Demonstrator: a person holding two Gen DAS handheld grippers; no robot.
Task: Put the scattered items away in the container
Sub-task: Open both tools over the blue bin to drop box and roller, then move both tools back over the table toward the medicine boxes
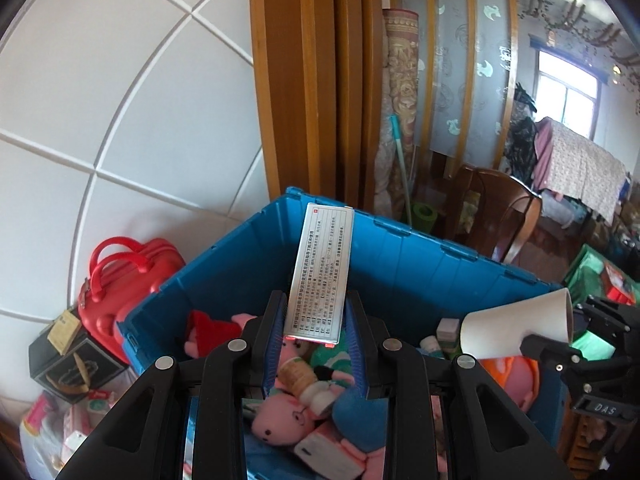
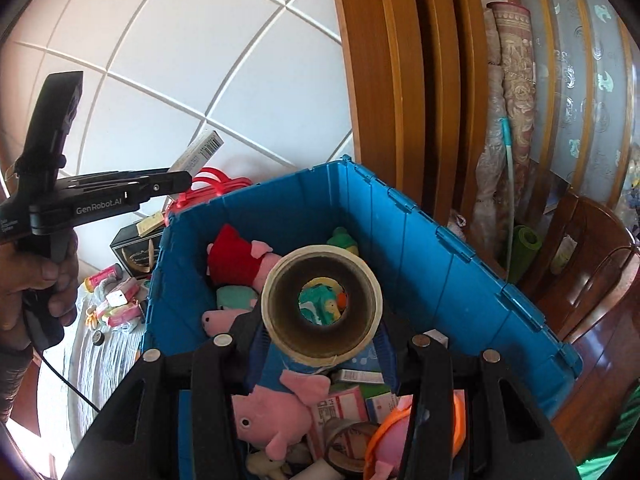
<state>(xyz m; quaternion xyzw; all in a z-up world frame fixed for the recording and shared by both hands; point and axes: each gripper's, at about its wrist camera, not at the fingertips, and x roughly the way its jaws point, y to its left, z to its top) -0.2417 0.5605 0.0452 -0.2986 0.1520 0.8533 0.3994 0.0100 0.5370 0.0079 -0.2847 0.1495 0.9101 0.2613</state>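
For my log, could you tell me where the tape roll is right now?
The right gripper holds the tape roll above the blue bin, over the pink plush toys.

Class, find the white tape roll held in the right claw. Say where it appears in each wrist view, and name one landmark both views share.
Left wrist view: the tape roll is at the right, seen side-on, over the crate's right part.
Right wrist view: the tape roll is centre frame, seen end-on through its core, gripped by the right claw.
Shared landmark: the blue crate of plush toys.
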